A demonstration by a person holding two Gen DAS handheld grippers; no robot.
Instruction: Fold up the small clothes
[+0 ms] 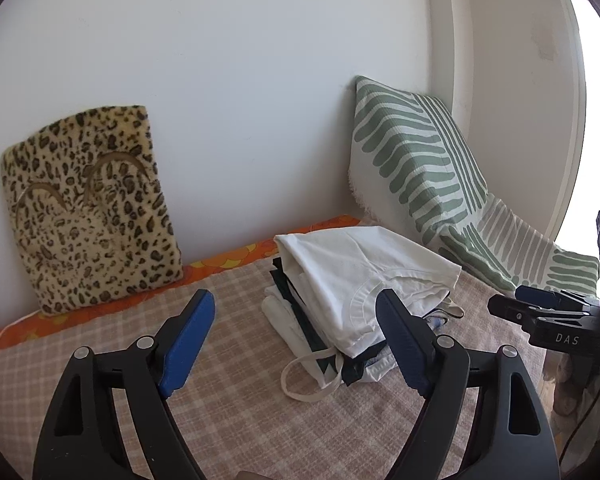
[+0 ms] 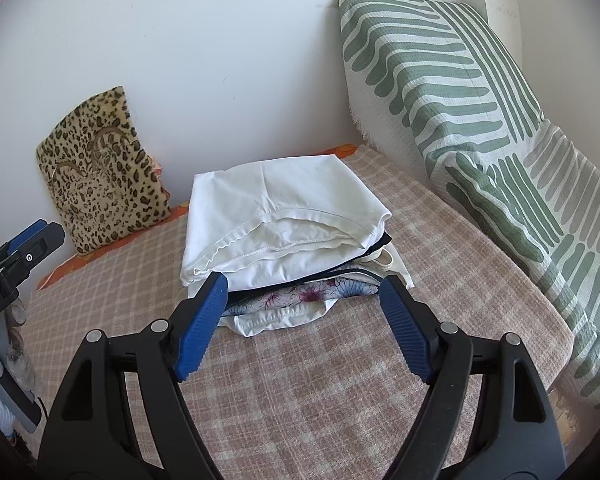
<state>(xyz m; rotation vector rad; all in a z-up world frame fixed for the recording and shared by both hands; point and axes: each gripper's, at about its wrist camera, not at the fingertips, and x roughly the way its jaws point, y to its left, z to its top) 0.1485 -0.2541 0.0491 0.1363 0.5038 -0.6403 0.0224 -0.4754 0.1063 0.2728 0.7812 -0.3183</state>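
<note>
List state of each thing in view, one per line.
Left gripper: open, nothing between the jaws.
Right gripper: open, nothing held.
White folded cloth garment: folded, on top of the stack.
Stack of folded small clothes: piled on the checked pink bed cover.
Leopard-print plush cushion: leaning on the wall.
Green-striped white pillow: propped in the corner.

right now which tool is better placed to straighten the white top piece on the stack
Right, probably. The right tool faces the white garment squarely, open and empty. The left tool views the stack from its side.
</note>
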